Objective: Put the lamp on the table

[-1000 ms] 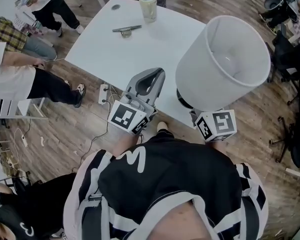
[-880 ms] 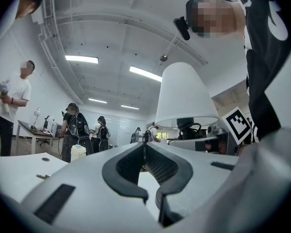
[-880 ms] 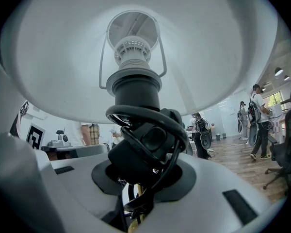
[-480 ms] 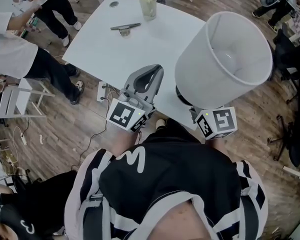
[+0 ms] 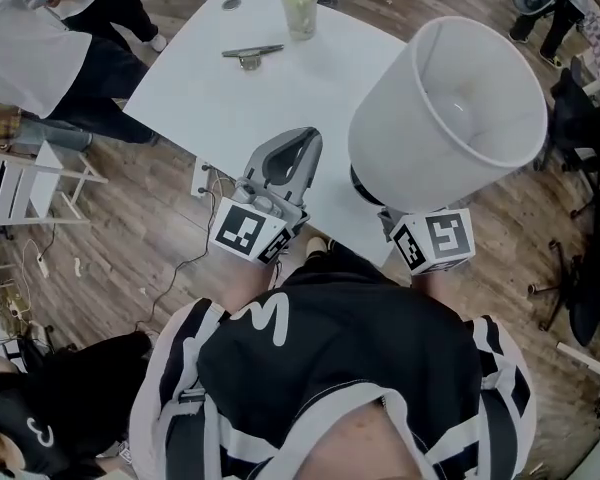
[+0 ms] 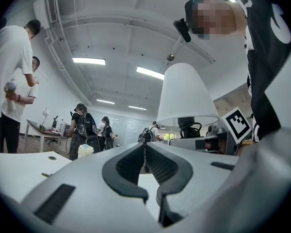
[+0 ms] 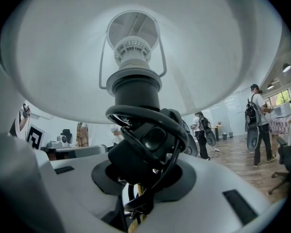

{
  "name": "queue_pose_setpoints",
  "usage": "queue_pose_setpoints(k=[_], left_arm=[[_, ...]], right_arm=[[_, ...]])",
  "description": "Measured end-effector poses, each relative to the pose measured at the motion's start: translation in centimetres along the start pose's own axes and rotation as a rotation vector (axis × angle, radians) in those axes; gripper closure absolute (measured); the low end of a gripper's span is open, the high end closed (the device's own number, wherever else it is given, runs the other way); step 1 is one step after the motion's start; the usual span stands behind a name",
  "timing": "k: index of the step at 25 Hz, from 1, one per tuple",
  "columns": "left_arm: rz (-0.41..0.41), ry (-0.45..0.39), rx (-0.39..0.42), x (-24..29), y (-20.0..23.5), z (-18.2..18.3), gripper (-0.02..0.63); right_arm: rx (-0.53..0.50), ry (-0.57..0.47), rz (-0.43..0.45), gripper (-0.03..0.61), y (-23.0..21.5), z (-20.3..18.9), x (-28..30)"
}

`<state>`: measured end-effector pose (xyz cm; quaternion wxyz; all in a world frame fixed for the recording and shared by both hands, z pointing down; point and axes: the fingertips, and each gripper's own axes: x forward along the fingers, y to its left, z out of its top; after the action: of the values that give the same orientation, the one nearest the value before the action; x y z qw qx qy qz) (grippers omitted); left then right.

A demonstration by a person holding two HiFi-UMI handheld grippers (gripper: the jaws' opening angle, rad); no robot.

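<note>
The lamp has a big white shade [image 5: 450, 118] and a black stem with its cord coiled round it [image 7: 145, 130]. It hangs tilted above the near right edge of the white table [image 5: 230, 88], off the tabletop. My right gripper [image 7: 140, 176] is shut on the lamp's black stem under the shade; in the head view the shade hides its jaws and only its marker cube [image 5: 435, 240] shows. My left gripper [image 5: 302, 140] is shut and holds nothing, pointing over the table's near edge. The lampshade [image 6: 186, 96] also appears in the left gripper view.
On the far side of the table stand a pale cup [image 5: 297, 8] and a flat metal tool [image 5: 252, 56]. People [image 5: 40, 48] stand at the table's left. A power strip [image 5: 205, 180] lies on the wooden floor, and a dark chair [image 5: 590, 118] is at the right.
The lamp and both grippers have hardly moved, drifting slightly up in the view. The people at the left have shifted; a white-shirted person now fills the upper left corner.
</note>
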<state>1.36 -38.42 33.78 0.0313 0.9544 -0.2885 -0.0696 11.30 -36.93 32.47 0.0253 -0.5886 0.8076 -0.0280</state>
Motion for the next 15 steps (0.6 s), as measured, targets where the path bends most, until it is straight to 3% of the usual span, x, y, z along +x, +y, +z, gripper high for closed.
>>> queue_pose_setpoints(k=[15], left_arm=[[0.104, 0.059, -0.007, -1.0, 2.1, -2.1, 0.597]], right_arm=[[-0.018, -0.022, 0.019, 0.459, -3.8, -0.9, 4.3]])
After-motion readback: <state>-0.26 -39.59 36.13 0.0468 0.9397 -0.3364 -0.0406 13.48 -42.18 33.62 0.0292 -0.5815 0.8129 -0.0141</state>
